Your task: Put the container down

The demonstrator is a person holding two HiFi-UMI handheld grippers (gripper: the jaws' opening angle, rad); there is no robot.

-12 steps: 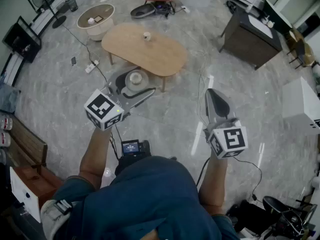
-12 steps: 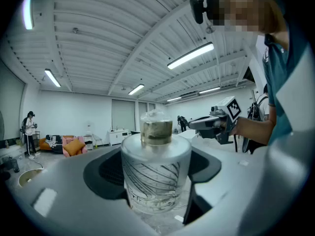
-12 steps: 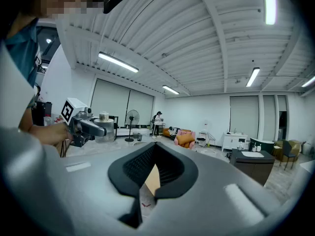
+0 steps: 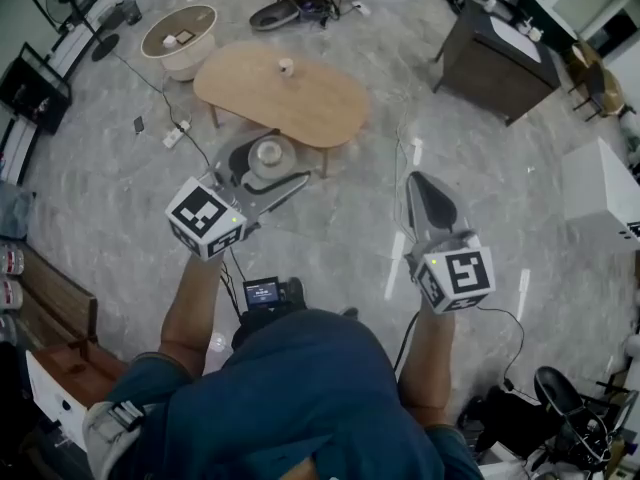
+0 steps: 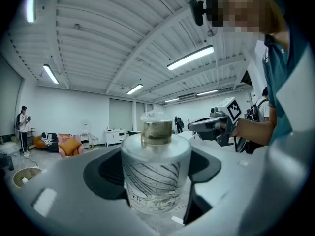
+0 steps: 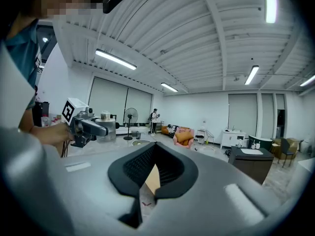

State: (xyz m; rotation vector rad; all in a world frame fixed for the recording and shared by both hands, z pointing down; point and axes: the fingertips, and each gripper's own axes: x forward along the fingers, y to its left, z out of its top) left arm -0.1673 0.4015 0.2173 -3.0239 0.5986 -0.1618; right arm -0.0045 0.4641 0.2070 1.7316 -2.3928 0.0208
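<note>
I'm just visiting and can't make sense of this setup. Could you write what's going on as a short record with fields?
Who: a person with a hand-held claw tool in each hand
Left claw: closed on the container
Container: clear jar with a stopper on top, held upright in the air
Right claw: shut, nothing in it
Nearby: oval wooden table with a small cup on it
Task status: container not yet put down

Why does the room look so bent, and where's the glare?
Head view: the wide lens bows the room's edges; bright reflections streak the glossy floor. Left gripper view: dark rounded corners, a curved ceiling, the container sharp up close. Right gripper view: a ceiling light glares brightest at top right.
</note>
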